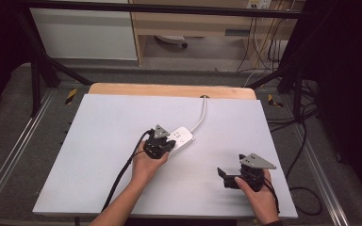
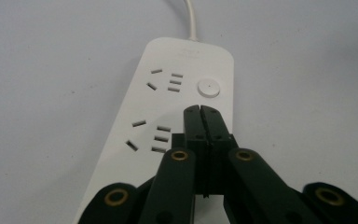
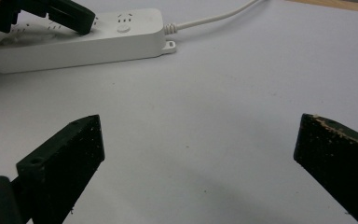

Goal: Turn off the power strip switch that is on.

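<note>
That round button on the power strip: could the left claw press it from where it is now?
Probably yes. The left claw is shut, its tip poised over the power strip just short of the round button. Nothing lies between tip and button, so a slight push forward should land on it.

- The left gripper (image 2: 200, 112) has its jaws pressed flat together, tips tilted down and forward, nothing between them.
- The left hand (image 1: 146, 162) grips its body from behind, forearm angled in from below.
- The right gripper (image 3: 198, 140) has its jaws spread wide, with nothing between the fingers.
- The right hand (image 1: 259, 193) holds it low, well apart from the left.
</note>
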